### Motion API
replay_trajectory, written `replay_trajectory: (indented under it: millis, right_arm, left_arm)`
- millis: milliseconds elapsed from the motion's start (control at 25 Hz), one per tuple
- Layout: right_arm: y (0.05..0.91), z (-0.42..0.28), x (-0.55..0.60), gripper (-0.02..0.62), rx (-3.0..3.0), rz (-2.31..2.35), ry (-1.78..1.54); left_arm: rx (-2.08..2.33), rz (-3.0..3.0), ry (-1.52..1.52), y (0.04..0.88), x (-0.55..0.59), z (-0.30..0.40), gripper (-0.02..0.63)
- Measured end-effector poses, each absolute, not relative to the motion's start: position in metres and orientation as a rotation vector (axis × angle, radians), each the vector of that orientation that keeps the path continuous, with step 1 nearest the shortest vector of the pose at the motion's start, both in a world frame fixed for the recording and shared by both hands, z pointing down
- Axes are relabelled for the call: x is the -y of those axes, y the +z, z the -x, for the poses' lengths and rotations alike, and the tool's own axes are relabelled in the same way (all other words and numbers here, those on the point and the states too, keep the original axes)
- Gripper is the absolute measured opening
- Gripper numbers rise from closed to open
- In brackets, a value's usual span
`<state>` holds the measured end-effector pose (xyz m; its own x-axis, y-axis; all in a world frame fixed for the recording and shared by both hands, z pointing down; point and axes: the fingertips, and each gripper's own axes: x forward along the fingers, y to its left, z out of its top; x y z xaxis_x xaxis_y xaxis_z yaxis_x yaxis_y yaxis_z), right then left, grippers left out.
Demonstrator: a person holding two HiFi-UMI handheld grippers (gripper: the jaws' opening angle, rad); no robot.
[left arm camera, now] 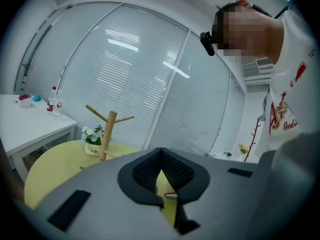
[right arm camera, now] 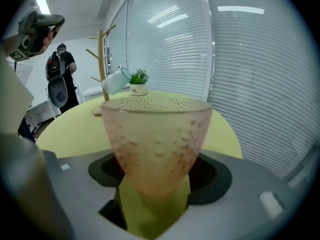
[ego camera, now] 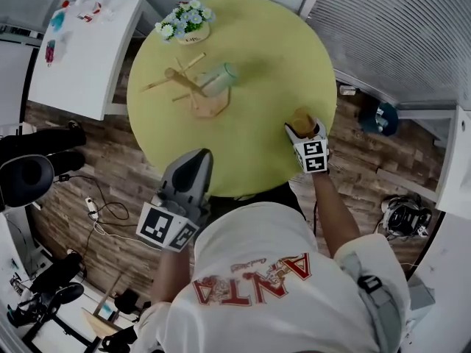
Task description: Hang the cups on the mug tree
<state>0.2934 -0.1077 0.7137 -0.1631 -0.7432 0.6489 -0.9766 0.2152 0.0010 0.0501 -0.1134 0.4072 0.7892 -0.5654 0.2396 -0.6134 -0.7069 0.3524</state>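
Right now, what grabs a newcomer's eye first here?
The bumpy pink translucent cup fills the right gripper view, sitting between the wide jaws of the right gripper, near the edge of the round yellow table. Across the table, the wooden mug tree already carries a pale green cup, beside a flower pot.

The person wears a white short-sleeved T-shirt (ego camera: 257,271) with red block lettering across the front (it reads ANTA, upside down from the head view) and a red emblem beside it. A grey strap (ego camera: 372,293) with a dark buckle crosses the right shoulder. A small black camera (left arm camera: 206,40) sits at the head. The left hand-held gripper (ego camera: 197,160) has a smooth grey shell and black, mesh-textured pads (left arm camera: 145,171). The right hand-held gripper (ego camera: 299,126) is grey too. Each carries a white cube (ego camera: 168,226) printed with black square markers.
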Motion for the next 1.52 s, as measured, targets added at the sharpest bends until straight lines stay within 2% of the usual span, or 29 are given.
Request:
replay_trajectory:
  millis: [920, 1240, 1520]
  right_arm:
    - [0.711, -0.264, 0.135, 0.339, 1.938, -1.422, 0.585]
    - [0.585, -0.217, 0.182, 0.337, 2.085, -1.162, 0.235]
    - [0.482, -0.189, 0.221, 0.336, 1.978, -0.986, -0.138]
  left_arm:
    - [0.992, -2.511, 0.094, 0.405, 0.109, 0.002, 0.009]
    - [0.98, -2.511, 0.031, 0.403, 0.103, 0.011, 0.009]
    - [0.994, -2.522, -0.073, 0.391, 0.105, 0.03, 0.009]
